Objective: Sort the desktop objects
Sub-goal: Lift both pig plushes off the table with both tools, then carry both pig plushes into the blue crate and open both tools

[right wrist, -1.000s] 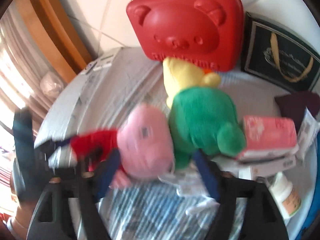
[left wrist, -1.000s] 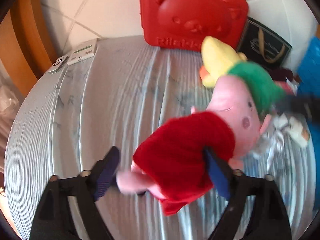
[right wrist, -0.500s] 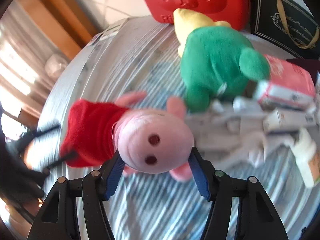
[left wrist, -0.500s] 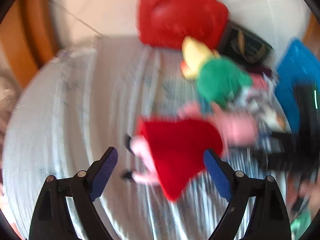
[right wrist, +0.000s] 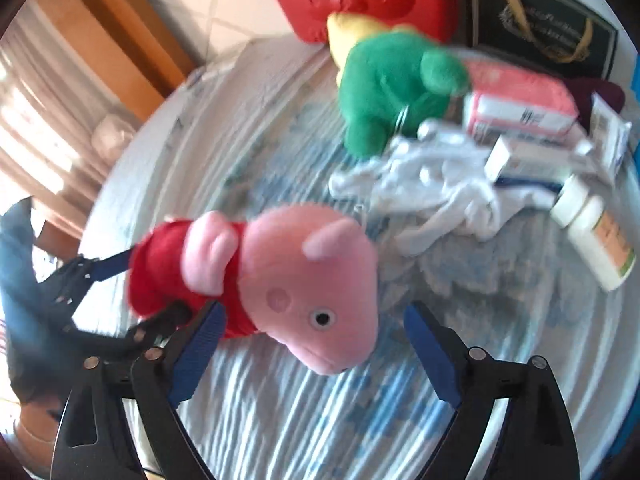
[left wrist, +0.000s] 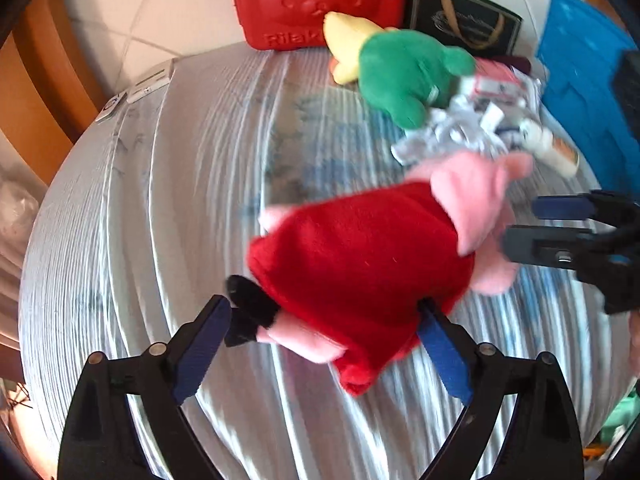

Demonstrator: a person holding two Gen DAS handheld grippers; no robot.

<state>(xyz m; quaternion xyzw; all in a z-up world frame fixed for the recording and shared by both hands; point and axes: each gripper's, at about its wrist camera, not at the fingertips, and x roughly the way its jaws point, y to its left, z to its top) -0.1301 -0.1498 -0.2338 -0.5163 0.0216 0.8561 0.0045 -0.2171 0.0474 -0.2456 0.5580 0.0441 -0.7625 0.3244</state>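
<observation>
Pink pig plush toy [left wrist: 360,264] in a red dress lies on the striped cloth [left wrist: 160,208] over the counter, between the two grippers. Left view: the toy's red dress and black-shoed legs sit in the gap of the left gripper [left wrist: 320,348]; jaws spread wide, just been opening a bit further. Right blue pad is tucked under the dress hem, contact unclear; left pad is beside the black shoes, apart from them. No squeeze visible, so released.

Right view: the pig's head [right wrist: 316,284] lies between the fingers of the right gripper [right wrist: 316,352], snout pointing down toward the camera. Jaws wide, just been opening, both blue pads stand off the head with gaps either side. Released, holding nothing. In the left view the right gripper shows at the right edge [left wrist: 576,236], just beside the pig's head.

Behind the pig: a green and yellow plush [right wrist: 396,84], then a red bear-face case [left wrist: 316,0] and a dark bag with gold print [left wrist: 460,20] at the back. Right of the green plush, a pile: pink box [right wrist: 520,100], white boxes [right wrist: 532,160], crumpled white cloth [right wrist: 432,196], white bottle with orange label [right wrist: 592,228]. Blue tray [left wrist: 584,92] at far right. Frames blurred.
</observation>
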